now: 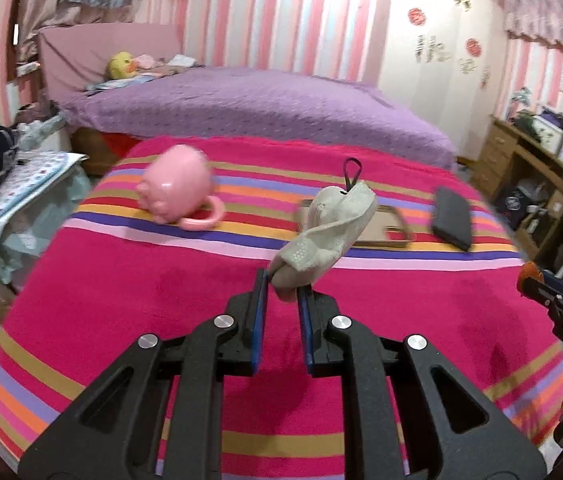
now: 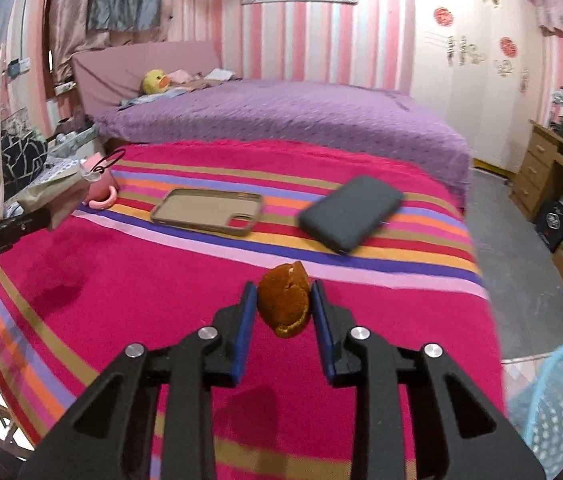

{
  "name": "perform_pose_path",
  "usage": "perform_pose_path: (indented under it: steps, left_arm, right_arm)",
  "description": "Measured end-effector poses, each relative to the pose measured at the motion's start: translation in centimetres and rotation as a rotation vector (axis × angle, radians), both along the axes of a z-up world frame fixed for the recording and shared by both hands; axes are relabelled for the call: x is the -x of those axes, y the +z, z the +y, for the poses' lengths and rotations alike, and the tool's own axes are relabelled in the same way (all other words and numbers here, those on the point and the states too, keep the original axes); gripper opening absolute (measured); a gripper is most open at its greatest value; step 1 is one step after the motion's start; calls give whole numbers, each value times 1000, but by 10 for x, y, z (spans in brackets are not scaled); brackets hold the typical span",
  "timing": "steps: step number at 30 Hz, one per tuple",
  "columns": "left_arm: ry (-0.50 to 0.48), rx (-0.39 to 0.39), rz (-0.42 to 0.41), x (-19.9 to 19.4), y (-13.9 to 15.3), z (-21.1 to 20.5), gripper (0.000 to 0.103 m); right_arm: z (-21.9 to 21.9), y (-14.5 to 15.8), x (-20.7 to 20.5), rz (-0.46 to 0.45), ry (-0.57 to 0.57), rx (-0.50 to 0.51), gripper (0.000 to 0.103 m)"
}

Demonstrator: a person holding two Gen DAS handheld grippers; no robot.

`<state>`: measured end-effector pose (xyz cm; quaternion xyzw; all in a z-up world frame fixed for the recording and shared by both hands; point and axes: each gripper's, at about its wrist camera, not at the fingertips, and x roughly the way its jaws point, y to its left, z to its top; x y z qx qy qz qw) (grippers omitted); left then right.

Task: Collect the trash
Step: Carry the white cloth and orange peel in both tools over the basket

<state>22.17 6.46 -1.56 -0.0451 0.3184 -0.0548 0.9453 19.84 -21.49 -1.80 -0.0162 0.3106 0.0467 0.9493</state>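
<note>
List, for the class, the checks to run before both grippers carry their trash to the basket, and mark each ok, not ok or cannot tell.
1. Left gripper grips the pale crumpled wrapper: ok, pinched at its lower end between the pads.
2. Right gripper grips the orange peel: ok, held between both fingers, off the blanket.
3. Blue basket within sight: ok, on the floor to the right of the bed.
4. Basket has room: cannot tell, its inside is hidden.
5. Phone case, dark phone and pink mug left alone: ok, all lie on the blanket.
6. More trash on the blanket: cannot tell, near edge hidden.
</note>
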Motion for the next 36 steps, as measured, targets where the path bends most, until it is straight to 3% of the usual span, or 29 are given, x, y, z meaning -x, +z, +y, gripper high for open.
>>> perform_pose_path:
  steps: [3,15,18,26,31,36]
  left_arm:
    - [-40,20,-11,12,0,-24,14]
    - [-163,-116,-73,58,2,-123,14]
    - [-188,-114,-60,63,4,-148,14]
    - [-306,-100,-57,80,7,-250,14]
    - [-413,-130,-85,97,3,-323,14]
    - [-498,-116,-41,104,-15,-380,14]
  right_arm:
    - [-25,5,23,-12,-38,12,28]
    - [-133,7,77,-29,-156,7,28]
    - [-159,9,84,-35,-185,0,28]
    - [-236,18,109,-71,-298,-54,28]
    - [-280,13,123,-60,-366,-62,28]
    - [-314,3,136,-47,-431,-70,28]
